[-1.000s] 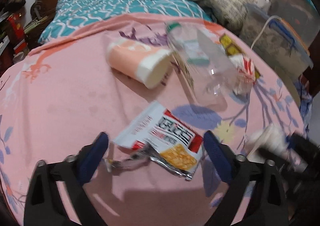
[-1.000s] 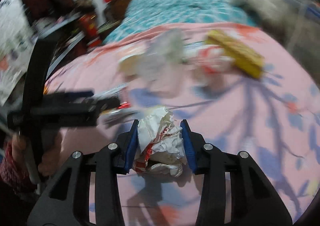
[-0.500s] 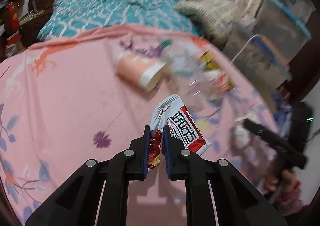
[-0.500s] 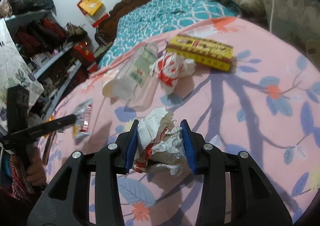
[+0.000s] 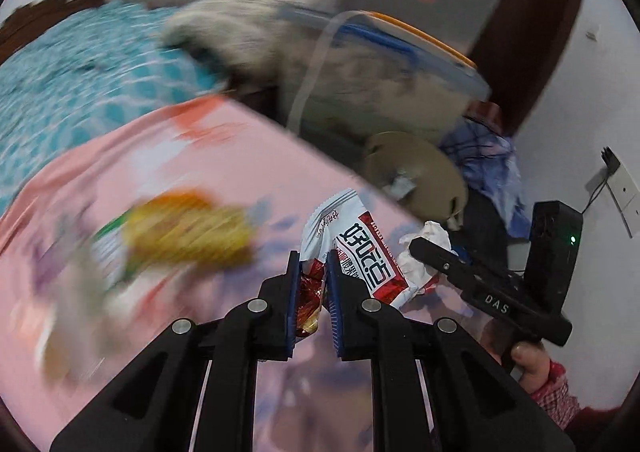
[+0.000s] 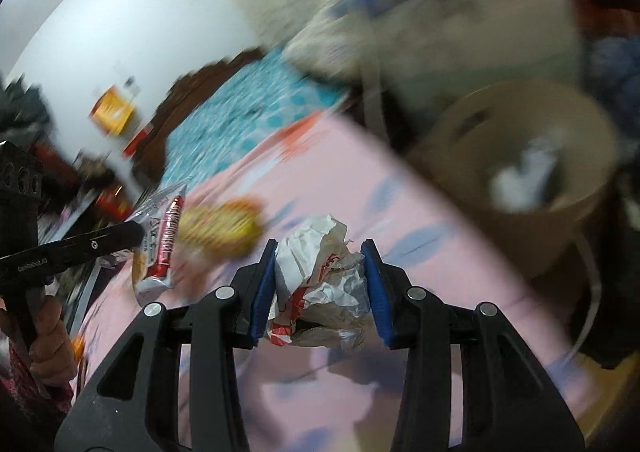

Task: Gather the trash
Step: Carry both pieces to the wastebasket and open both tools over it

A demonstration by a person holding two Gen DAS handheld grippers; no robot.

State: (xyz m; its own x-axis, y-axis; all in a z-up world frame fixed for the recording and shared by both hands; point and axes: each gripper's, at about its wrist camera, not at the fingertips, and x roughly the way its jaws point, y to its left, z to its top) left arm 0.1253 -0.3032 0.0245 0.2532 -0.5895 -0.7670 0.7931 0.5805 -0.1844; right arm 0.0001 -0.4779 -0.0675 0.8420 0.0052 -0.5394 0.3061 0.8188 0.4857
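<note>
My left gripper [image 5: 313,266] is shut on a white and red snack wrapper [image 5: 352,248] and holds it above the pink bedspread [image 5: 120,179]. My right gripper [image 6: 320,256] is shut on a crumpled white and red paper ball [image 6: 320,276], also lifted over the bedspread [image 6: 320,179]. A brown round bin [image 6: 520,171] with some trash inside stands beside the bed at the right; it also shows in the left wrist view [image 5: 416,175]. The left gripper with its wrapper [image 6: 160,244] shows at the left of the right wrist view. The right gripper's paper ball [image 5: 432,236] shows right of the wrapper.
A blurred yellow box [image 5: 188,228] and other litter lie on the bedspread to the left. Clear storage boxes with blue and orange lids [image 5: 400,63] stand behind the bin. A teal quilt [image 5: 80,67] and a grey blanket [image 5: 248,11] lie farther back.
Both grippers have swung to the right toward the bed's edge, each carrying its piece of trash. The brown bin has come into view. The left gripper closed on the wrapper one second ago.
</note>
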